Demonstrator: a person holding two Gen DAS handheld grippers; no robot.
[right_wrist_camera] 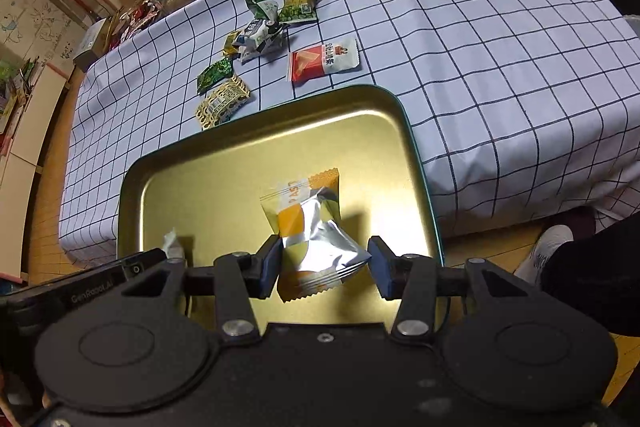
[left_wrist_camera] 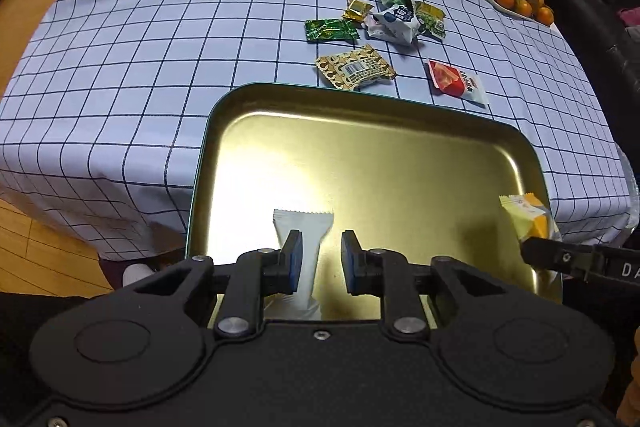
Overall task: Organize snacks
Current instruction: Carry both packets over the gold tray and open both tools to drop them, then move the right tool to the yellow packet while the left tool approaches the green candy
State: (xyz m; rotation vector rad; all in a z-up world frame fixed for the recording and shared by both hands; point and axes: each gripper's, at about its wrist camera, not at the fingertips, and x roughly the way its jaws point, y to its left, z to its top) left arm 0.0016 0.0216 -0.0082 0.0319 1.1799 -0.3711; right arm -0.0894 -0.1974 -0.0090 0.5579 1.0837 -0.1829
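Warm indoor light from above — strong white glare on the golden tray (left_wrist_camera: 400, 131) at 7 o'clock in the left view. Dark shadows fall under each tool. Edges bend strongly; the far clutter is soft.

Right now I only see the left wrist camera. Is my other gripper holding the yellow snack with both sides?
Observer: Yes, the right gripper has both pads pressed on the yellow packet.
Operator: Is it really above the tray?
Observer: Yes, it hangs over the inside of the tray, toward the near edge.
Operator: What does its other side look like?
Observer: Crumpled silver foil, bulging between the pads.
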